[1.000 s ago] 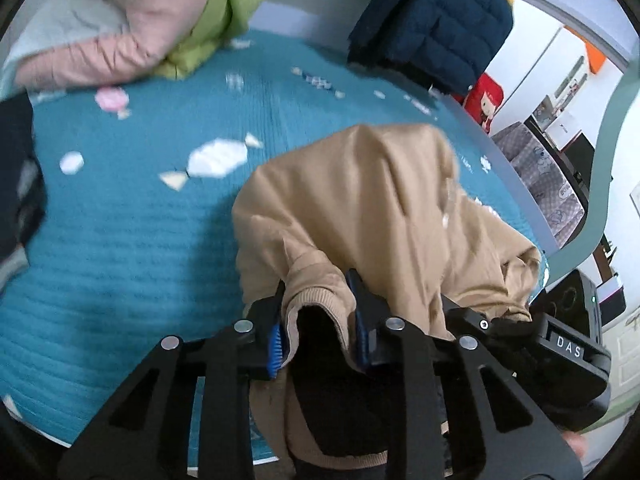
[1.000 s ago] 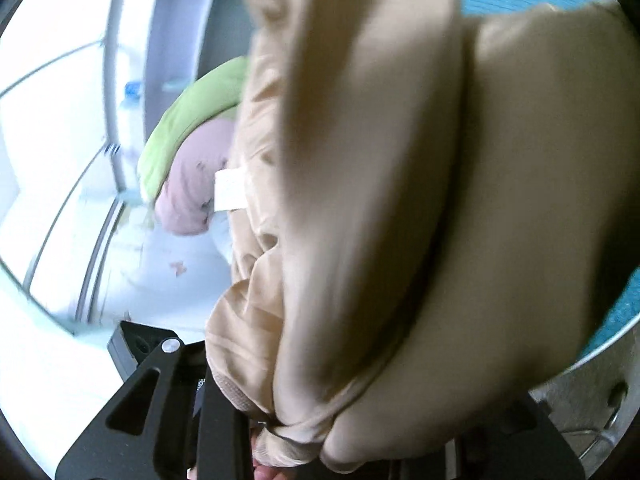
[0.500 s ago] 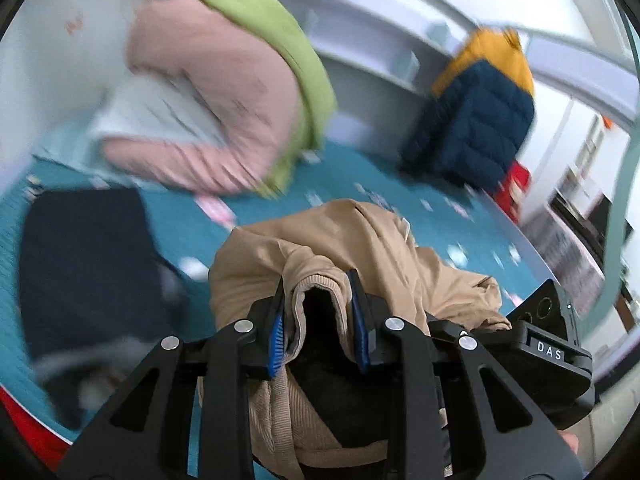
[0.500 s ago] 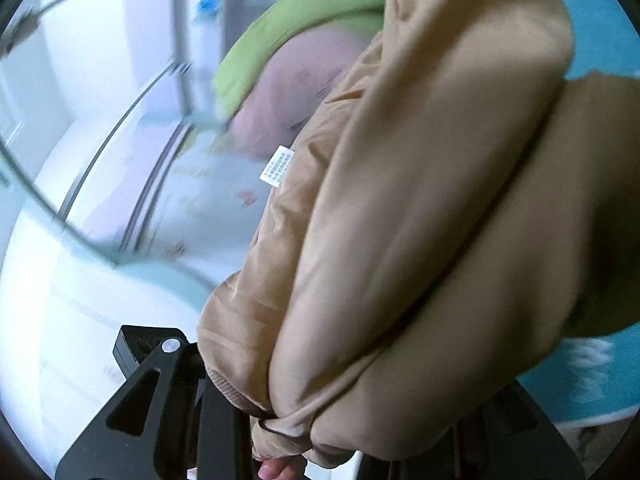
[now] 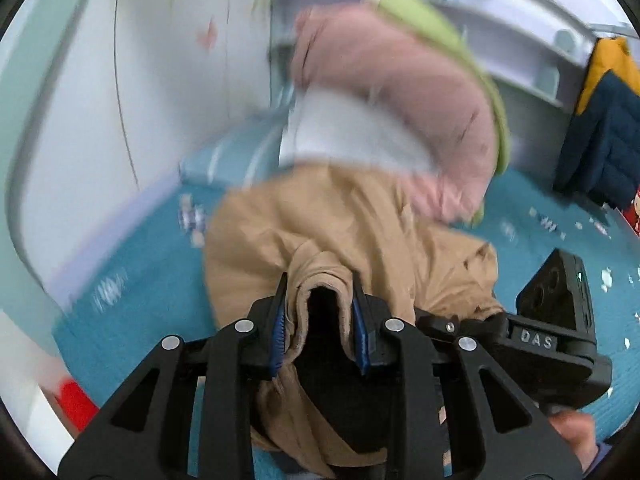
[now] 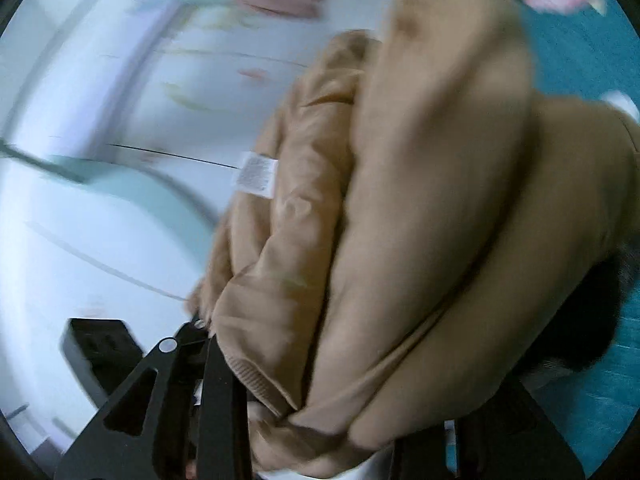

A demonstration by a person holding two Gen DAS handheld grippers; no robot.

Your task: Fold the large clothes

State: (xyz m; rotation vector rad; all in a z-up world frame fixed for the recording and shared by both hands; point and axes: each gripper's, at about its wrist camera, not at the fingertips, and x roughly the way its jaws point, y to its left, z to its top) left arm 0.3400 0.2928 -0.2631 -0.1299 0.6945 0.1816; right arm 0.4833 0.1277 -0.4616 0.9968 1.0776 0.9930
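A tan sweatshirt (image 5: 320,232) hangs bunched over the teal bed cover (image 5: 132,312). My left gripper (image 5: 320,312) is shut on its ribbed edge, the blue pads pressing a fold of cloth from both sides. The right gripper's body (image 5: 552,336) shows just to the right, close beside it. In the right wrist view the sweatshirt (image 6: 420,220) fills most of the frame, with a white care label (image 6: 256,174). My right gripper (image 6: 304,412) is shut on its ribbed hem; its fingertips are buried in cloth.
A pile of pink (image 5: 400,92) and green (image 5: 448,40) jackets lies at the back of the bed, against a pale wall (image 5: 120,100). A navy and yellow jacket (image 5: 600,120) hangs at the far right. A dark garment (image 6: 592,312) lies at the right.
Both grippers have swung left with the sweatshirt held between them. The view has turned from the open bed toward the wall and the pink and green pile. The grips have not changed.
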